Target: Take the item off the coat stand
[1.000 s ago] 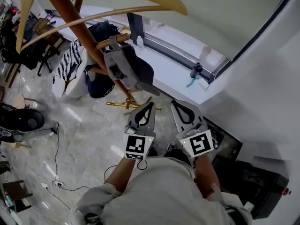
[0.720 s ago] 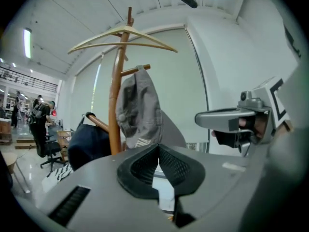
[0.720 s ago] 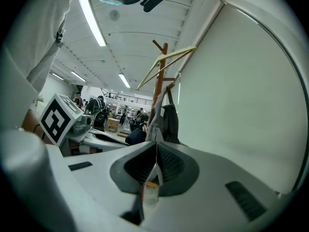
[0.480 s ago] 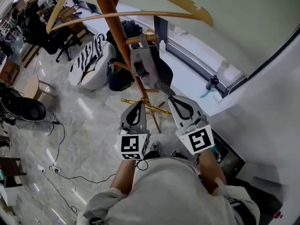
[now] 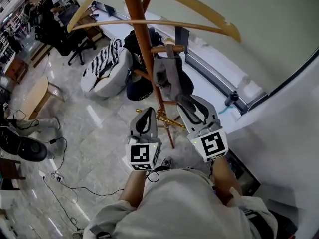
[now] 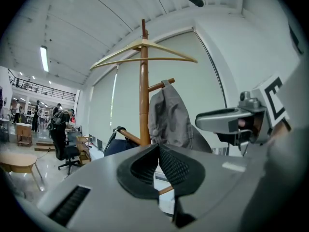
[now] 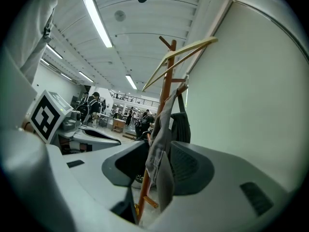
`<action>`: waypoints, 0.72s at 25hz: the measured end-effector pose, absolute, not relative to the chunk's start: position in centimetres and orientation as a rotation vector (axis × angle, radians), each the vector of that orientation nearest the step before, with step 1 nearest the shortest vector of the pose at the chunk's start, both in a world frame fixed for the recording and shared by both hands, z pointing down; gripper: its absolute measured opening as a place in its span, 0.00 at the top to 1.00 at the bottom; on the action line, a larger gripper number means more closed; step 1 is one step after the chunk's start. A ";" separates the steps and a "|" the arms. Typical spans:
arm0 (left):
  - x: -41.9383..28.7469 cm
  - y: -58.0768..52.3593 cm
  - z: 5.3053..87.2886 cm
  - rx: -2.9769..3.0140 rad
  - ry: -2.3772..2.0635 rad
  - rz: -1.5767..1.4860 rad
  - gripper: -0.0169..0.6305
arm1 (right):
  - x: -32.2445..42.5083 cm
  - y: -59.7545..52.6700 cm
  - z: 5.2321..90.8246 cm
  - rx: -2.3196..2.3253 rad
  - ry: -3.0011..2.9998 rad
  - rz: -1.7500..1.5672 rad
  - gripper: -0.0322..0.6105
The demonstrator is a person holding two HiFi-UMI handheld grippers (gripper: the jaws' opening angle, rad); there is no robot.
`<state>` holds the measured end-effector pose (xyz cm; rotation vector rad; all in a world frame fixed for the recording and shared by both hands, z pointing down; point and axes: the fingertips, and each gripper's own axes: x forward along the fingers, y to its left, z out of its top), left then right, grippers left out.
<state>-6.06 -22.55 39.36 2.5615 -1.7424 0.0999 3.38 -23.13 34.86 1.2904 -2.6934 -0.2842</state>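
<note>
A grey garment (image 5: 167,76) hangs from a peg of the wooden coat stand (image 5: 142,44). My right gripper (image 5: 192,103) is at its lower end. In the right gripper view the hem of the grey garment (image 7: 161,144) hangs between the jaws of that gripper (image 7: 159,166). They have just been opening and are open, with a gap beside the cloth. My left gripper (image 5: 147,114) is shut and empty, left of the pole and short of it. From the left gripper view the garment (image 6: 169,120) is straight ahead, beyond the closed left gripper (image 6: 158,149).
A dark bag (image 7: 181,122) hangs on the stand behind the garment. A striped beanbag (image 5: 107,68) and a dark bag (image 5: 139,88) lie on the floor past the stand. A window sill (image 5: 219,91) runs at the right. Cables (image 5: 65,183) trail on the floor at the left.
Both grippers have come forward and up toward the stand. The right gripper's tips now reach the garment's lower end, and its jaws stand apart where they were together.
</note>
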 end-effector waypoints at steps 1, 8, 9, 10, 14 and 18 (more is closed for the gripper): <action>-6.3 -22.5 39.3 2.562 -1.745 0.098 0.96 | 3.1 -23.5 35.0 1.281 -2.688 -0.271 0.70; -8.7 -22.6 39.3 2.518 -1.788 0.093 0.96 | 1.3 -26.1 37.0 1.205 -2.646 -0.220 0.59; -8.9 -22.6 39.5 2.509 -1.789 0.096 0.96 | 1.3 -26.5 37.2 1.202 -2.638 -0.209 0.59; -9.2 -22.5 39.7 2.504 -1.792 0.099 0.96 | 1.3 -26.8 37.4 1.205 -2.631 -0.200 0.58; -9.9 -22.2 40.2 2.494 -1.797 0.115 0.96 | 1.4 -27.5 38.3 1.206 -2.597 -0.171 0.58; -9.9 -22.3 40.2 2.491 -1.784 0.100 0.96 | 1.2 -27.6 38.4 1.197 -2.579 -0.187 0.63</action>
